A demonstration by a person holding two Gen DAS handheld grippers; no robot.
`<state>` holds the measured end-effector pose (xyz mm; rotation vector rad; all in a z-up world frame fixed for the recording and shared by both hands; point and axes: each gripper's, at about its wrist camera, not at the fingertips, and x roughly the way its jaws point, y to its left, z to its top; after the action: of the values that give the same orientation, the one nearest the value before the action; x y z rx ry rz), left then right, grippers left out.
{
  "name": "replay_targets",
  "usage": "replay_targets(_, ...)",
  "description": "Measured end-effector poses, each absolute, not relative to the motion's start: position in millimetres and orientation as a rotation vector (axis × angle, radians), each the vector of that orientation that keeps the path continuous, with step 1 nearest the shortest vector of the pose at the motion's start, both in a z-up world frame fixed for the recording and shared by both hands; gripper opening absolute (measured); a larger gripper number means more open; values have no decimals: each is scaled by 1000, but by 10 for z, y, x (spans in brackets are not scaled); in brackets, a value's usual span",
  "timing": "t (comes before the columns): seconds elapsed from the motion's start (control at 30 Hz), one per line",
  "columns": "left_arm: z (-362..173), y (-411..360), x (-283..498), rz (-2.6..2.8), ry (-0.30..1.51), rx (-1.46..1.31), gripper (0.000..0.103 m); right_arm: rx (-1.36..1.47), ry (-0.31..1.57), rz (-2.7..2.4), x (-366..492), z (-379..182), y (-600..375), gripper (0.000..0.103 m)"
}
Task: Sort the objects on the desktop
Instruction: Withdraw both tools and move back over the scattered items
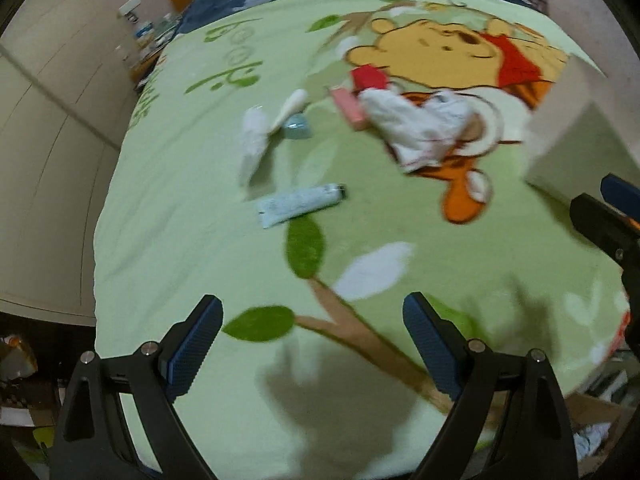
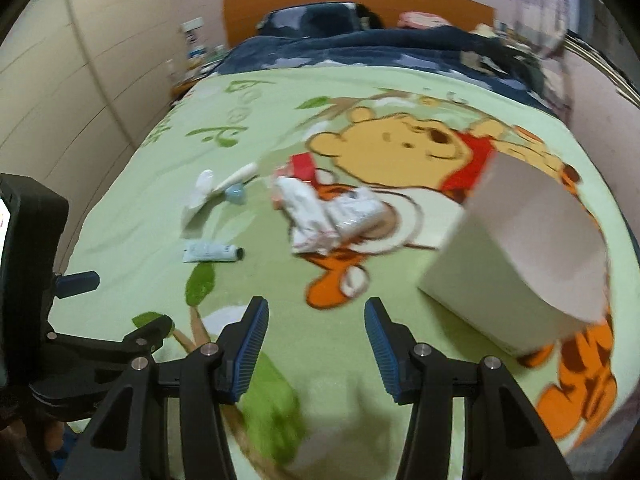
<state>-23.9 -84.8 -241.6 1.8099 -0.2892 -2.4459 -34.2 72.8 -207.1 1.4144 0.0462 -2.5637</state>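
Note:
On a green cartoon blanket (image 1: pixel 180 216) lie several small items. A pale blue tube (image 1: pixel 301 204) (image 2: pixel 212 253) is nearest. Beyond it sit a white packet (image 1: pixel 254 136) (image 2: pixel 199 194), a cream tube (image 1: pixel 291 106), and a blue-capped jar (image 1: pixel 298 127) (image 2: pixel 236 194). A pink bar (image 1: pixel 348 106), a red box (image 1: pixel 369 77) (image 2: pixel 303 166) and crumpled white wrappers (image 1: pixel 416 128) (image 2: pixel 332 216) lie further right. A white open box (image 2: pixel 516 252) (image 1: pixel 576 136) stands at the right. My left gripper (image 1: pixel 312 344) is open above the blanket's near part, holding nothing. My right gripper (image 2: pixel 316 344) is also open and empty.
White wardrobe doors (image 1: pixel 48 160) run along the left of the bed. A dark blue duvet (image 2: pixel 360 52) and an orange headboard (image 2: pixel 352 4) are at the far end. Cluttered floor items (image 1: pixel 20 360) show below the bed's near edge.

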Motion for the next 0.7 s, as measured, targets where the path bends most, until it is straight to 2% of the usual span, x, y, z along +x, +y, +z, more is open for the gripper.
replay_targets(0.37, -3395, -1031, -1008, -2553, -406, 1738, 93, 1399, 70, -2559, -817, -2666, 489, 51)
replay_targets(0.7, -3425, -1414, -1626, -2542, -310, 1531, 93, 1348, 155, -2586, -1250, -2902, 391, 51)
